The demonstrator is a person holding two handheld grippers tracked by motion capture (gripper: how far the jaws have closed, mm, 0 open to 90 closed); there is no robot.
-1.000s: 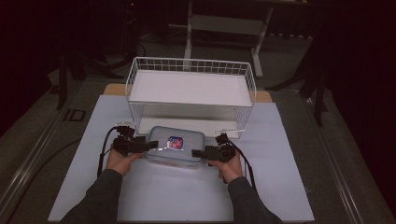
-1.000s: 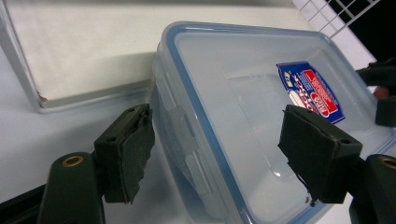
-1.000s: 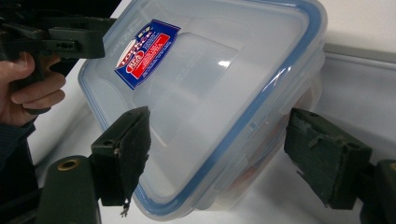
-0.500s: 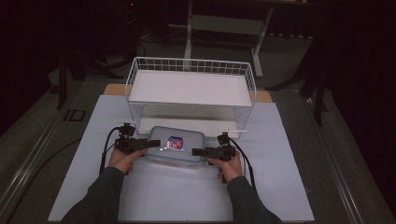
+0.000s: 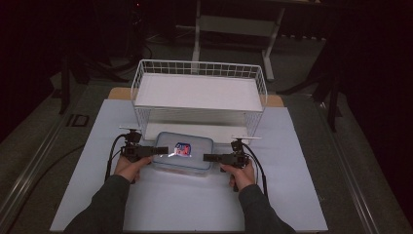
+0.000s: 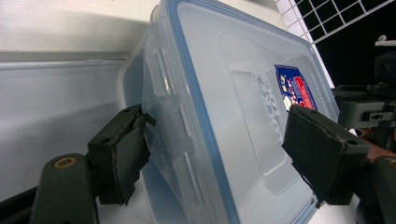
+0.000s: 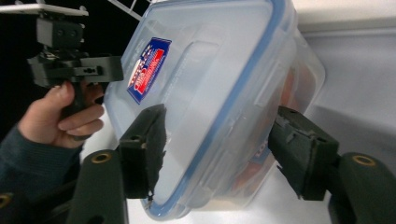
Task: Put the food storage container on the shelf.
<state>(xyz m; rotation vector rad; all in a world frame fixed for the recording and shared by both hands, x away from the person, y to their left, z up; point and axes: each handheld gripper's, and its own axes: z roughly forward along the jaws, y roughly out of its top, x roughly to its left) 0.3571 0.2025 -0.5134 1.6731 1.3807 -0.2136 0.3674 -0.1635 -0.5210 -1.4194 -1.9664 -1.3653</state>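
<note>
A clear plastic container with a blue-rimmed lid and a red and blue sticker lies on the white mat just in front of the wire rack. My left gripper holds its left end. In the left gripper view one jaw presses the latch side and the other lies on the lid of the container. My right gripper holds the right end. In the right gripper view its jaws clamp the container from lid to underside. The left gripper and its hand show beyond the box.
A white wire rack with a white upper shelf and an open lower level stands right behind the container. The white mat covers the table. Dark floor, cables and a stand's legs lie beyond.
Both grippers have moved inward along the container's ends, the left one farther over the lid. The container stays in about the same place.
</note>
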